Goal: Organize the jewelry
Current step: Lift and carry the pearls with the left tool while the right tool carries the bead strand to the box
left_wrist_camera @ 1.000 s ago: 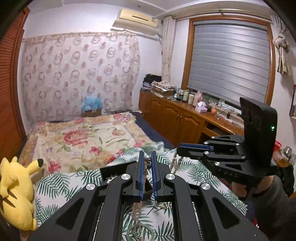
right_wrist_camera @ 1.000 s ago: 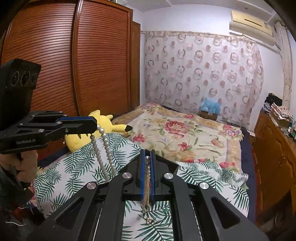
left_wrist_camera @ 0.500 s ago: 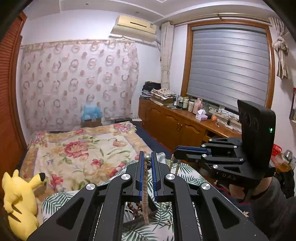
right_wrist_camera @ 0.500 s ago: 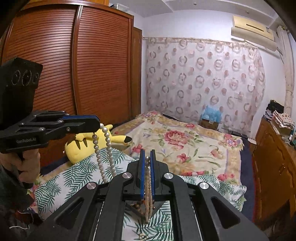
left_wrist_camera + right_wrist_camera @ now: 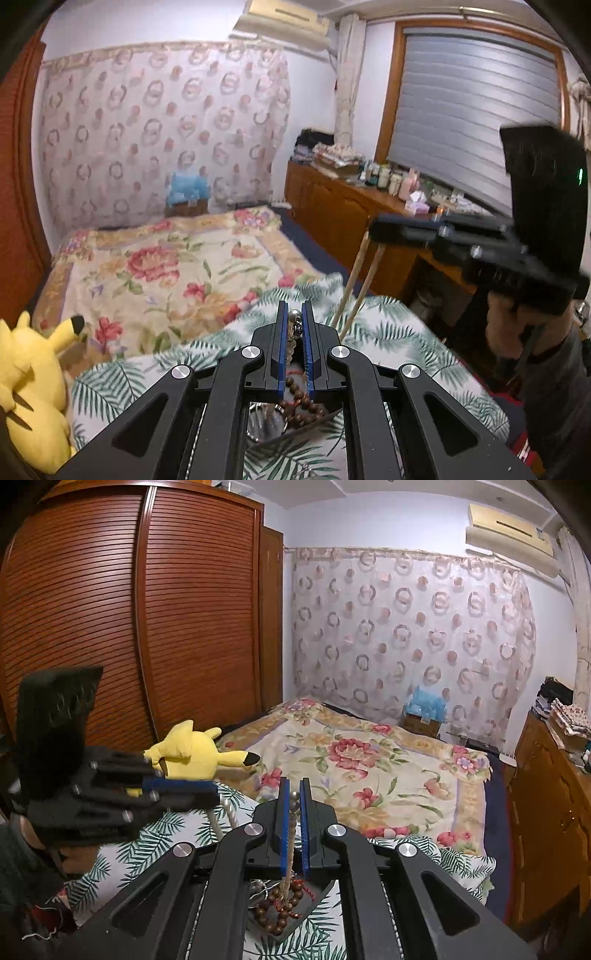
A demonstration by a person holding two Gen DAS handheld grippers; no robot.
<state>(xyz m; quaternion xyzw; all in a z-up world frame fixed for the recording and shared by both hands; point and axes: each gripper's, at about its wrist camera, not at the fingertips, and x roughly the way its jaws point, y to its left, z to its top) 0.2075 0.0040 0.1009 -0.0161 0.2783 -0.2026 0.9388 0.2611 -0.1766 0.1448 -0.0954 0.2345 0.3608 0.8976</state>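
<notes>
My left gripper (image 5: 294, 314) is shut on one end of a pearl necklace (image 5: 294, 328). My right gripper (image 5: 294, 794) is shut on the other end of the pearl necklace (image 5: 290, 843). Both hold it up above a dark tray (image 5: 325, 890) that lies on a palm-leaf cloth (image 5: 388, 343). The strands hang down toward the tray. A brown bead bracelet (image 5: 280, 912) lies in the tray; it also shows in the left wrist view (image 5: 303, 400). In the left view the right gripper (image 5: 373, 225) is at the right with strands (image 5: 356, 280) hanging. In the right view the left gripper (image 5: 216, 794) is at the left.
A yellow plush toy (image 5: 26, 387) sits at the left of the cloth, also seen in the right wrist view (image 5: 192, 753). A floral bedspread (image 5: 362, 760) lies beyond. A wooden wardrobe (image 5: 129, 627) stands left. A wooden cabinet (image 5: 343, 214) with bottles stands right.
Both grippers have lifted the pearl necklace and then come down and forward over the tray. The two grippers have tilted and show motion blur.
</notes>
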